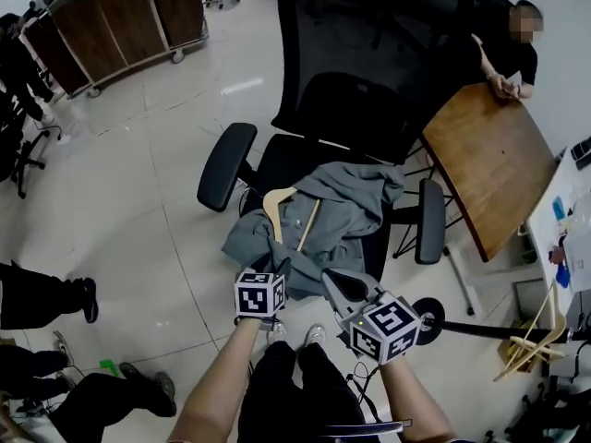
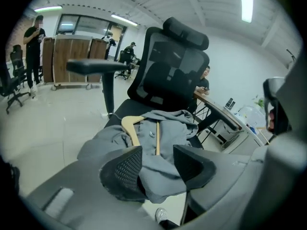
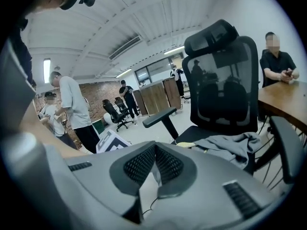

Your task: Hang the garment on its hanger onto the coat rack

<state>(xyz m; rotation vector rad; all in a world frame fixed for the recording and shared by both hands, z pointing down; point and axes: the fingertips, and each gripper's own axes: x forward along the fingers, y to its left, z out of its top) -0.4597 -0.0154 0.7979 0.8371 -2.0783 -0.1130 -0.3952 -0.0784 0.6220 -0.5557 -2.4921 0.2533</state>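
Observation:
A grey garment (image 1: 337, 212) lies crumpled on the seat of a black office chair (image 1: 369, 72), with a wooden hanger (image 1: 275, 206) partly inside it. My left gripper (image 1: 277, 271) is at the garment's near edge. In the left gripper view its jaws (image 2: 158, 164) stand apart, the garment's hem (image 2: 160, 176) hangs loosely between them, and the hanger (image 2: 130, 126) shows just beyond. My right gripper (image 1: 332, 282) hovers beside it at the seat's front, shut with nothing in it (image 3: 156, 169); the garment (image 3: 230, 145) lies ahead to its right.
A wooden table (image 1: 489, 169) with a seated person (image 1: 506, 49) stands right of the chair. The chair's armrests (image 1: 224, 166) flank the seat. A wood-fronted cabinet (image 1: 111, 17) is far left. People's legs (image 1: 46, 293) are at the left, and spare wooden hangers (image 1: 531, 340) lie at the right.

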